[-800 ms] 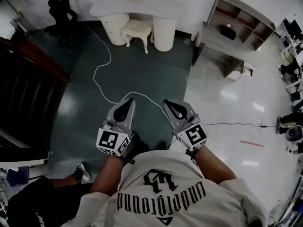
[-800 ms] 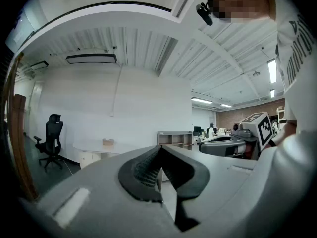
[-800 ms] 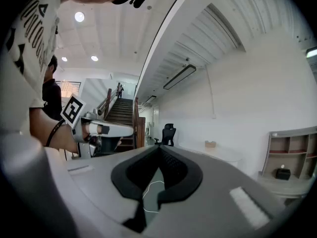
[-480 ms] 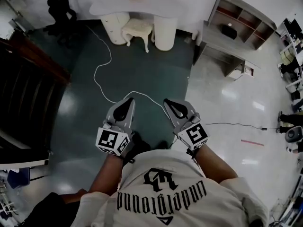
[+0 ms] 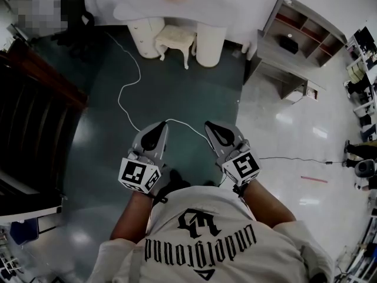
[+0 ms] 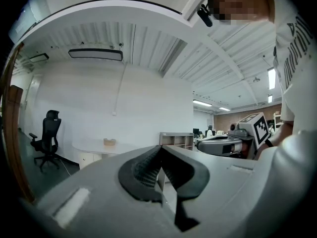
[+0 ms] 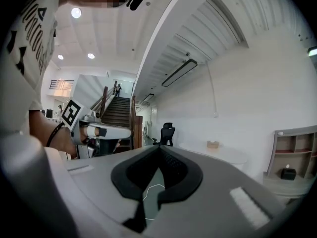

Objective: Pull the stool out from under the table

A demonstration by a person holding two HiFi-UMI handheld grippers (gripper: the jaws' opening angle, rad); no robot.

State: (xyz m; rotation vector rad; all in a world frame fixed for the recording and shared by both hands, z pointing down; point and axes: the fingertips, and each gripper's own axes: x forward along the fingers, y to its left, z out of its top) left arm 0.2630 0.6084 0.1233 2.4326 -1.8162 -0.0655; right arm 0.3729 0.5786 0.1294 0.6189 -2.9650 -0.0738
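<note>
Left gripper [image 5: 157, 132]: jaws closed, empty, held level.
Right gripper [image 5: 215, 132]: jaws closed, empty.
Stool [image 5: 175, 38]: under tabletop [image 5: 171, 7], well apart from both grippers.

My head view is dim and flat. The stairs [image 5: 35, 122] at left sink into near black, while the pale floor tiles [image 5: 288, 122] at right throw back white glare patches. Both gripper views are brighter, lit by round ceiling lights [image 7: 76, 13] and strip lights [image 6: 201, 103]. Fisheye bends every edge and the corners go black. The near shells of the left hand-held gripper [image 6: 159, 149] and right hand-held gripper [image 7: 158, 150] look soft.
</note>
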